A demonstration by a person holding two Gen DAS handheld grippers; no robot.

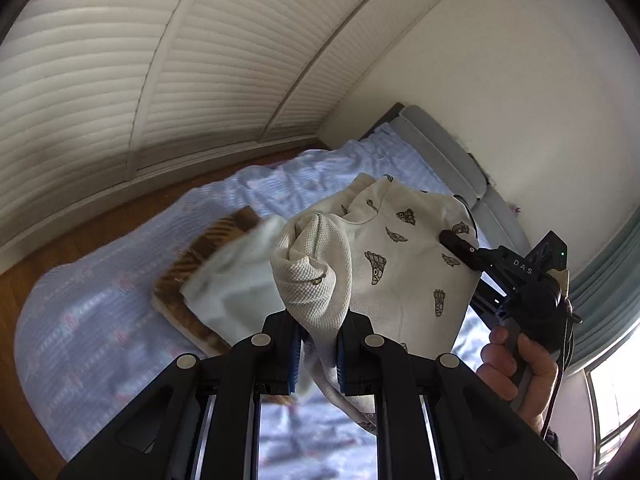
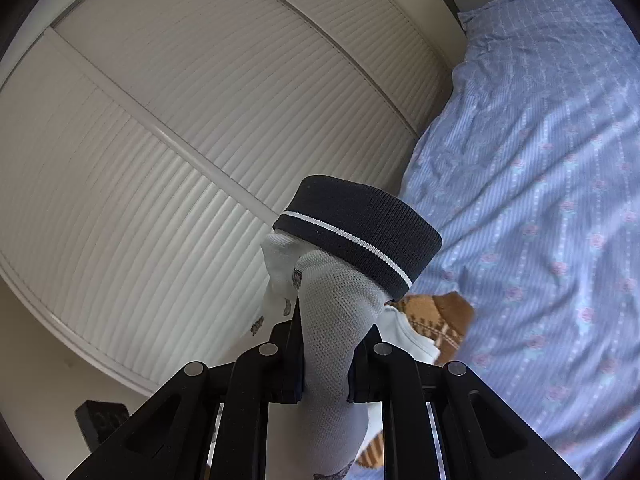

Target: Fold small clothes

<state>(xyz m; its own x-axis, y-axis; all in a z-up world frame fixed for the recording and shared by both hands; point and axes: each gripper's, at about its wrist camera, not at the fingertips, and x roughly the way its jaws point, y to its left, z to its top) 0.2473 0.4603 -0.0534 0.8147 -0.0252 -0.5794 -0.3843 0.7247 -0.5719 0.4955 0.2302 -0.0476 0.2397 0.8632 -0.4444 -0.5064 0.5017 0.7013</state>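
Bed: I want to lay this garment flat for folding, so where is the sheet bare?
Free: the bedspread between the headboard and the folded stack, and the near stretch left of the stack. Crowded: the middle, where the stack lies under the hanging garment.

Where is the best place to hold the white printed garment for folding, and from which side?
Grip the white printed garment at its two top corners, coming from above. It hangs off the bed, bunched in the left gripper; the right gripper pinches just under the dark ribbed band, a firm edge.
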